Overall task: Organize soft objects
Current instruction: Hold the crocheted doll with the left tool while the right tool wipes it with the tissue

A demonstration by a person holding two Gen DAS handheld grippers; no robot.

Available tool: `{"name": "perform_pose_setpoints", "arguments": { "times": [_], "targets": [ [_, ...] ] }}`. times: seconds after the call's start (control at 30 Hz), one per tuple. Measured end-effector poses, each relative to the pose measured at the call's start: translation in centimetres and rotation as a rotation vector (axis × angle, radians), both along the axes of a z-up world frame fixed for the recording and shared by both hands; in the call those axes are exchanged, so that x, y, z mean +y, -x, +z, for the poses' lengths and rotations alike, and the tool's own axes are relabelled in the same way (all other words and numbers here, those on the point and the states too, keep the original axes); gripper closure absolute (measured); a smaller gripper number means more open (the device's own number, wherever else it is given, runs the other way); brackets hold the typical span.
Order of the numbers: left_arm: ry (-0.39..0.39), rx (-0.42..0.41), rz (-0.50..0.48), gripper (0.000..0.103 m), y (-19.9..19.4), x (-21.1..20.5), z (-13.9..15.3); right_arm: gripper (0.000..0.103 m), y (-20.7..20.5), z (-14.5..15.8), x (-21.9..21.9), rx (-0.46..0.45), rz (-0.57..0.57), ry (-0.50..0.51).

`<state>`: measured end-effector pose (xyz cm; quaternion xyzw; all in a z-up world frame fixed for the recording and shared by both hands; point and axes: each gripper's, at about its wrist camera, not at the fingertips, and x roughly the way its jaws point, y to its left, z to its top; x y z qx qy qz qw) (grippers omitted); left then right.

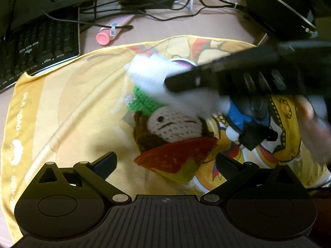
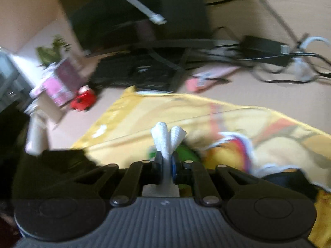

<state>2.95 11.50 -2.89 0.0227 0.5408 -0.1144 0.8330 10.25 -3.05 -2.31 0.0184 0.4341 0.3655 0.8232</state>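
Where print can be read: "SILK ROAD" in white along the left border of the yellow cloth [image 1: 68,107]; further letters below it too cut off to make out.
Label on pink tube [image 1: 112,32]: white sticker, text too small to read.
Cloth edges: far edge curving just short of the keyboard [image 1: 39,47], one corner tucked beside it; left border running along bare desk [image 1: 186,26]; near side hidden under the left gripper body.
Open room: bare cloth across the left half, nothing lying on it; bare desk strip between cloth and cables [image 1: 192,0]; right side crowded by toys and the other tool.
Left gripper [image 1: 165,163]: fingers spread wide apart, holding nothing, hovering just before the crocheted doll [image 1: 171,126].
Doll: lying on the cloth, beige face up, brown hair, green collar, red-and-yellow piece across its lower part.
Right gripper [image 2: 164,161]: fingers drawn together, clamped on the white knitted toy [image 2: 168,139], two white lobes sticking out past the tips.
White toy's place: raised over the doll's green end, blurred, partly covered by the right tool.
Blue-and-white plush [image 1: 238,119]: on the cloth right of the doll, touching a black piece.
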Motion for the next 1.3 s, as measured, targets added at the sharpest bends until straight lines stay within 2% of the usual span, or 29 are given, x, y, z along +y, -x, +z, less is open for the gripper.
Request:
{"name": "perform_pose_setpoints", "arguments": {
  "times": [0.1,0.2,0.27,0.33,0.47,0.53,0.7,0.77,0.87,0.97,1.07,1.13,1.17,1.23,1.27,1.3],
  "targets": [
    [0.009,-0.007,-0.002,0.0,0.2,0.0,0.2,0.093,-1.3,-0.8,-1.0,0.004,-0.075,0.037],
    [0.069,-0.037,0.009,0.0,0.0,0.6,0.7,0.093,-1.7,-1.9,-2.0,0.043,-0.122,0.064],
    [0.141,-0.054,0.022,0.0,-0.1,1.2,1.1,0.093,-1.2,-2.1,-2.6,0.072,-0.108,0.022],
    [0.164,-0.049,0.022,0.0,-0.4,1.3,1.3,0.093,-0.4,-1.7,-2.9,0.107,-0.076,-0.045],
    [0.043,-0.053,-0.1,0.0,0.5,0.4,1.3,0.093,1.5,-0.1,-2.9,0.204,0.026,-0.235],
    [-0.013,-0.072,-0.147,0.0,1.2,0.1,1.3,0.093,2.3,0.1,-2.2,0.247,0.088,-0.285],
    [-0.109,-0.191,-0.207,0.0,2.6,-1.1,2.3,0.093,2.8,-0.2,-1.7,0.236,0.103,-0.274],
    [-0.099,-0.243,-0.268,0.0,3.1,-2.2,2.8,0.091,2.0,-0.4,-2.5,0.233,0.048,-0.274],
    [-0.106,-0.269,-0.35,0.0,3.4,-3.8,2.8,0.091,0.6,-1.4,-3.9,0.237,-0.055,-0.219],
    [-0.209,-0.286,-0.399,0.0,3.3,-5.5,1.7,0.091,-0.5,-2.5,-4.5,0.268,-0.109,-0.2],
    [-0.376,-0.306,-0.432,0.0,2.7,-6.8,-0.2,0.091,-1.0,-3.2,-4.4,0.274,-0.139,-0.194],
    [-0.424,-0.298,-0.406,0.0,2.0,-6.3,-1.1,0.091,-1.0,-3.3,-4.4,0.273,-0.15,-0.203],
    [-0.409,-0.291,-0.369,0.0,1.6,-5.4,-1.3,0.091,-0.9,-3.2,-4.5,0.264,-0.152,-0.204],
    [-0.314,-0.256,-0.281,0.002,0.7,-3.4,-0.8,0.091,-0.9,-2.9,-4.9,0.249,-0.161,-0.204],
    [-0.247,-0.235,-0.238,0.008,0.3,-2.1,-0.5,0.091,-1.0,-2.8,-5.2,0.243,-0.167,-0.205],
    [-0.186,-0.219,-0.209,0.023,0.1,-1.1,-0.1,0.091,-1.1,-2.7,-5.4,0.237,-0.175,-0.207]
  ]
}}
